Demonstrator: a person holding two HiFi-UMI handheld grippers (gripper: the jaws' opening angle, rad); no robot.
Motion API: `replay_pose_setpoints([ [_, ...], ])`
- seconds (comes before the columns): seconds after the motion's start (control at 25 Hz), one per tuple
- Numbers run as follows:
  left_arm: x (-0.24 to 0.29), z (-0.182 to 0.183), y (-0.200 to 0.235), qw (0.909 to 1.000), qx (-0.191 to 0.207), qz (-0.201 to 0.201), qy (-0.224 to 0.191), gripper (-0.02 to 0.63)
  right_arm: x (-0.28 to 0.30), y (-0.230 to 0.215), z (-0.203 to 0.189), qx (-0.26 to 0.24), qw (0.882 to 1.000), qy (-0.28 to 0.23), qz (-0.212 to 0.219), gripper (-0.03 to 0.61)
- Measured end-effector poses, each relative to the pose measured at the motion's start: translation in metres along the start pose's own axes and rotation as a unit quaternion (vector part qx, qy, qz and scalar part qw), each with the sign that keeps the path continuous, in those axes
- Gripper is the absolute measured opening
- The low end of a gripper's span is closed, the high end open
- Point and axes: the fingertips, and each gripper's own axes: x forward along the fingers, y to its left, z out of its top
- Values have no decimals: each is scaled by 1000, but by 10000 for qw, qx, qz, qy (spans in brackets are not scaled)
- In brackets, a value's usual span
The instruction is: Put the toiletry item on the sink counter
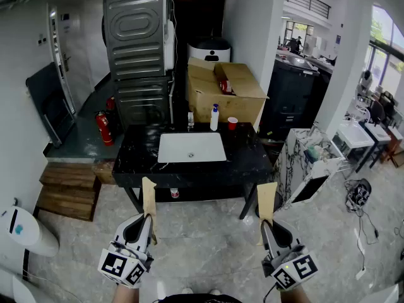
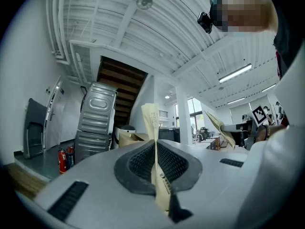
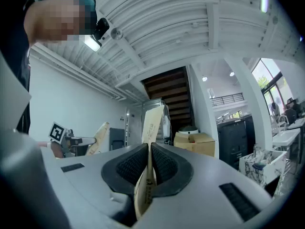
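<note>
Pointing forward, left claw (image 1: pixel 149 218) and right claw (image 1: pixel 265 223) each clamp a tan packet (image 1: pixel 148 194).

My left gripper (image 1: pixel 149 219) and right gripper (image 1: pixel 265 225) are smooth grey shells with black ribbed pads (image 2: pixel 138 162), each bearing a cube (image 1: pixel 123 267) of black-and-white square markers.

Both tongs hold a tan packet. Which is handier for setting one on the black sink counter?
Left tongs, narrowly: both grip packets equally near, but the counter left of the basin looks bare; a bottle and cup stand right.
</note>
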Motion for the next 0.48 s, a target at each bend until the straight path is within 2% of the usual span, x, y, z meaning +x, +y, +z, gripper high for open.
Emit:
replay_pose_setpoints([
  [0.48,0,-3,-7,9999,14,-123,45,20,2,8,-4,-20,10000,5,85,55],
])
